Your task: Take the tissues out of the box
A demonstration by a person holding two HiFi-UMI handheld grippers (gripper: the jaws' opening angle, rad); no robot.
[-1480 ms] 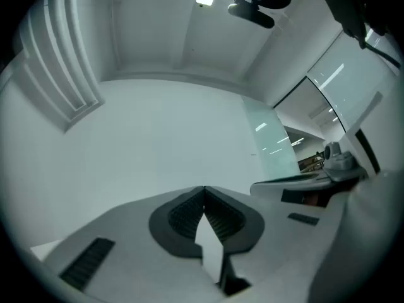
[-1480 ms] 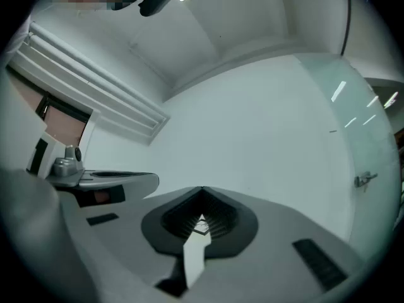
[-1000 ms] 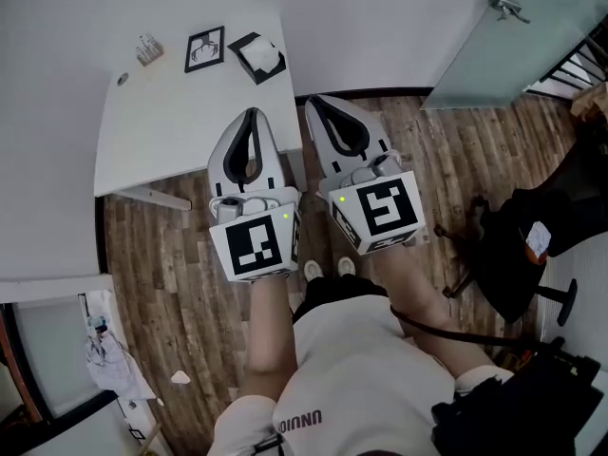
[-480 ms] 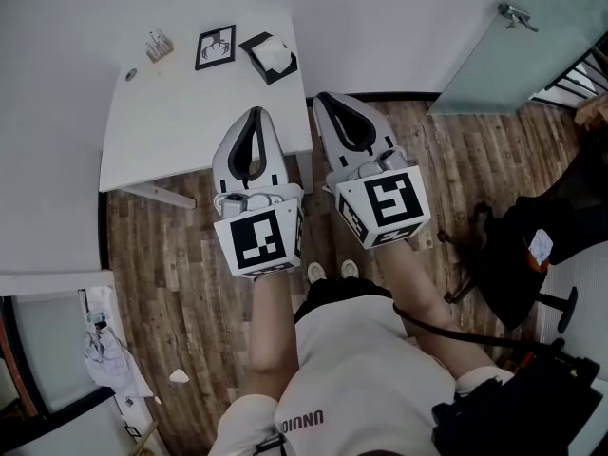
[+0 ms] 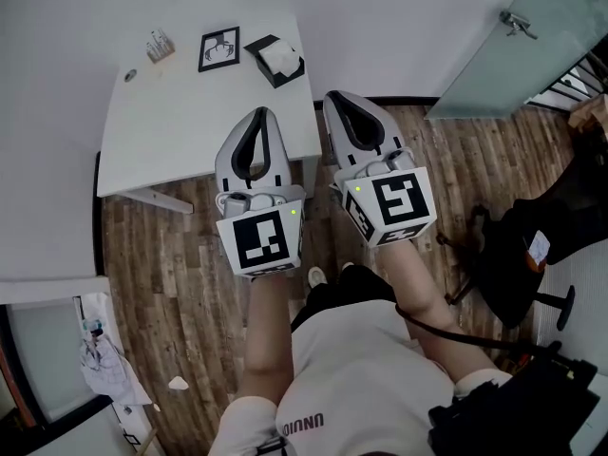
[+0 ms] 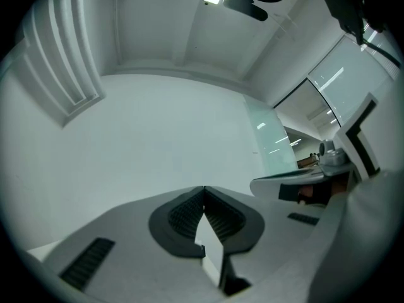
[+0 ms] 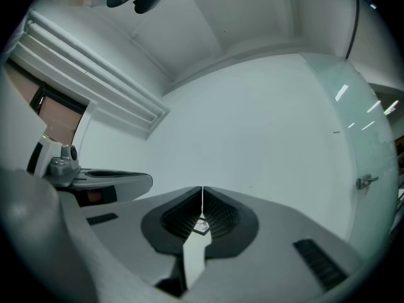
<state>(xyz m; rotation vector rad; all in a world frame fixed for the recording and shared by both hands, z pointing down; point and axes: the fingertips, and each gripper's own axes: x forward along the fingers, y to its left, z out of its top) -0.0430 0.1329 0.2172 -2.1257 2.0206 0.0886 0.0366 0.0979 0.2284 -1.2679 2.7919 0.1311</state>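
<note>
A black tissue box [image 5: 275,61] with white tissue showing at its top stands at the far right corner of a white table [image 5: 180,131]. My left gripper [image 5: 256,112] hangs over the table's near right part, jaws shut and empty; its tips [image 6: 203,188] meet against the bare wall. My right gripper [image 5: 334,96] is beside it, past the table's right edge and above the floor, also shut with nothing held; its tips [image 7: 202,188] touch. Both point upward at the white wall, well short of the box.
On the table's far side lie a framed black-and-white picture [image 5: 218,48], a small striped object [image 5: 159,44] and a small round item [image 5: 130,75]. A glass door [image 5: 518,41] is at the right. A dark chair with a bag [image 5: 527,245] stands on the wooden floor.
The view has shifted slightly: table and box sit a little more to the right and higher. Both grippers stay shut, side by side, drifting slightly right.
</note>
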